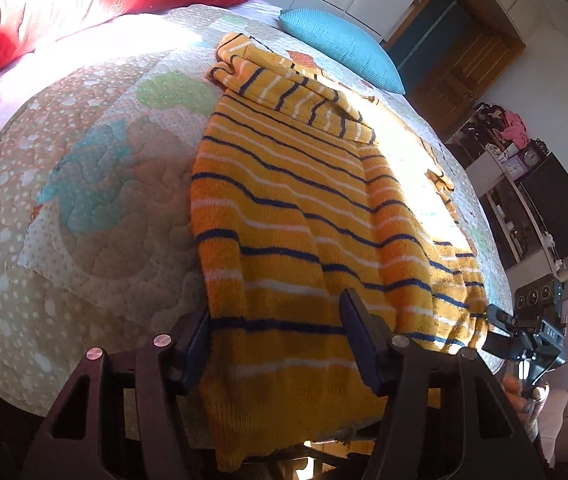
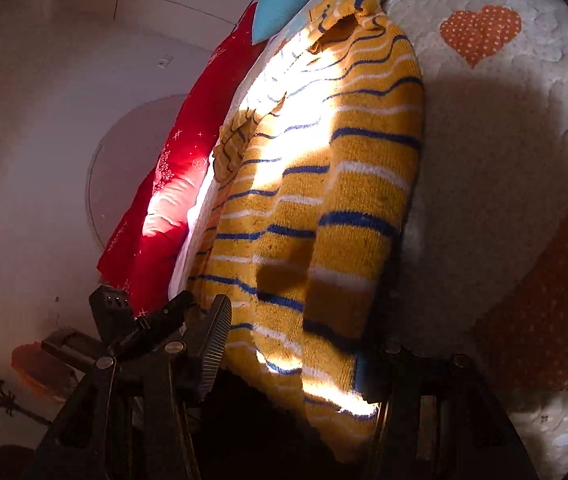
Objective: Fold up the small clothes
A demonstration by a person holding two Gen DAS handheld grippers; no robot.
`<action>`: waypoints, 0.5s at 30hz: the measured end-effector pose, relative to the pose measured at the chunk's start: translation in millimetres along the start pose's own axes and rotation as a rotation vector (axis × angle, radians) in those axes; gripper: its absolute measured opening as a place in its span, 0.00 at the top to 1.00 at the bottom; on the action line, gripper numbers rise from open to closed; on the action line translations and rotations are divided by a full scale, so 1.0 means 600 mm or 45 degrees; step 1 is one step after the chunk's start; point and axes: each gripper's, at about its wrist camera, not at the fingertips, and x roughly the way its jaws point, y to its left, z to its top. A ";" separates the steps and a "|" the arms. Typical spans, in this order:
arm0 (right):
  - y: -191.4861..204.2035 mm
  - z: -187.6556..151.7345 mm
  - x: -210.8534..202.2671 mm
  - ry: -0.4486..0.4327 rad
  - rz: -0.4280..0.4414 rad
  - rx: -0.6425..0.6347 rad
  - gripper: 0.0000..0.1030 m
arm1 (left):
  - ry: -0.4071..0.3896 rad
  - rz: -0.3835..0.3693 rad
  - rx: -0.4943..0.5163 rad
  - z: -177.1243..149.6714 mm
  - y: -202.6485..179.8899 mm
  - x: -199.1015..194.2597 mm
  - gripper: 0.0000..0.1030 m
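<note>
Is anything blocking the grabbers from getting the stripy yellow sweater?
Nothing visible does. The sweater hem already lies between the open fingers of the left gripper and of the right gripper, on the quilt.

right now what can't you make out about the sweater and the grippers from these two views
- Sweater hem: in the left wrist view it runs under the left gripper and out of frame.
- Far sleeve: washed out by sun glare in both views.
- Right gripper: one finger sits in deep shadow behind the knit, so its grip cannot be confirmed.
- Clock on the shelf: too small to read.
</note>
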 end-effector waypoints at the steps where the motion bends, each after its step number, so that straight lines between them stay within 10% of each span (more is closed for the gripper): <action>1: -0.002 -0.011 0.002 0.011 0.014 0.007 0.44 | 0.003 -0.018 -0.014 -0.002 0.000 0.000 0.43; 7: -0.007 -0.075 0.034 0.044 -0.024 0.056 0.50 | -0.002 -0.013 -0.077 -0.017 -0.002 0.007 0.42; 9: -0.006 -0.079 0.042 0.020 -0.092 0.069 0.73 | 0.013 0.019 -0.081 -0.014 -0.006 0.009 0.43; 12: -0.006 -0.072 0.046 0.010 -0.136 0.094 0.90 | 0.061 0.156 -0.061 0.000 -0.011 0.013 0.91; 15: 0.010 -0.057 0.029 -0.007 -0.132 0.060 0.91 | 0.077 0.107 -0.109 0.011 -0.007 -0.008 0.92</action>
